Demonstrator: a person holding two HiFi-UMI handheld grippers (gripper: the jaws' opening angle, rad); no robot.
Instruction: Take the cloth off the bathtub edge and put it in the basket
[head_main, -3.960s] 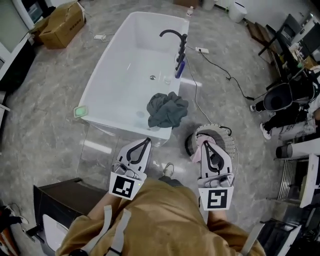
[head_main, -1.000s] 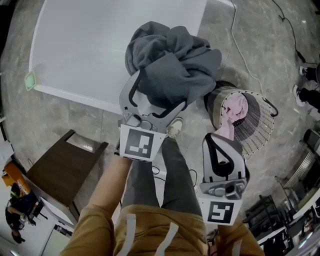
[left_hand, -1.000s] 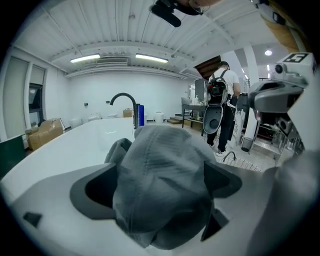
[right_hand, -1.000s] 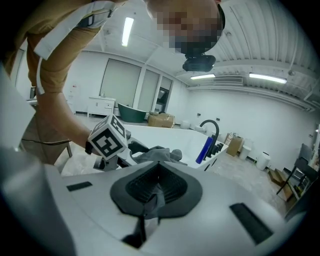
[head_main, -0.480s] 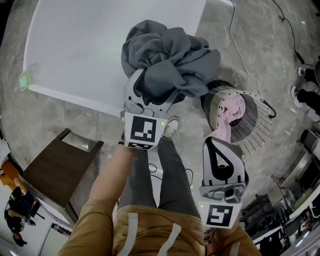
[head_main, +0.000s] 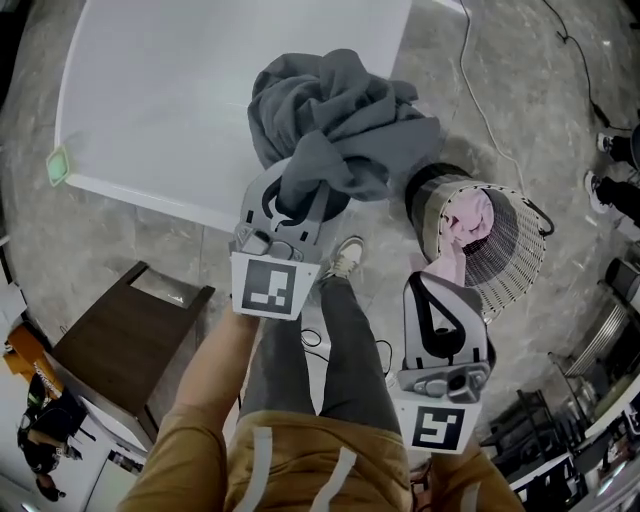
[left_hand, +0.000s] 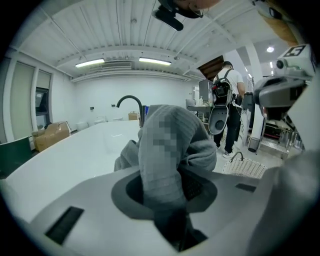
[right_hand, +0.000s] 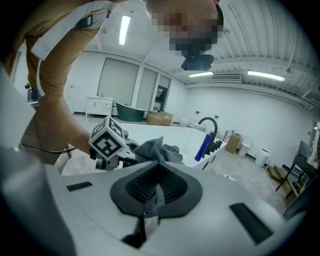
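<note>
Tongs at work beside a bath: the left tongs (head_main: 300, 198), whose jaws have just been closing, now pinch a fold of the crumpled grey cloth (head_main: 345, 125). The cloth lies heaped on the near edge of the white bathtub (head_main: 200, 80), toward its right end. The left gripper view shows that fold squeezed between the pads, with most of the fabric bunched beyond them. The right tongs (head_main: 441, 290) hang nearer the person, jaws together on nothing, above the grey marbled floor (head_main: 110, 235). A round white wire basket (head_main: 527, 262) stands on the floor just right of the cloth, by the tub's near right corner. A pink garment (head_main: 468, 215) is already inside it, draped toward the near rim.

The main risk seems to be the narrow hold. Only one fold is clamped, so the weight of the loose bulk could drag it out of the pads on the lift, and the cloth would drop back on the tub or onto the floor short of the basket. Trailing ends may also catch on the tub edge. Swung low to the right, they could hook the basket's rim and tip it. The pink garment takes up room, so a careless release might leave the cloth hanging over the side.
</note>
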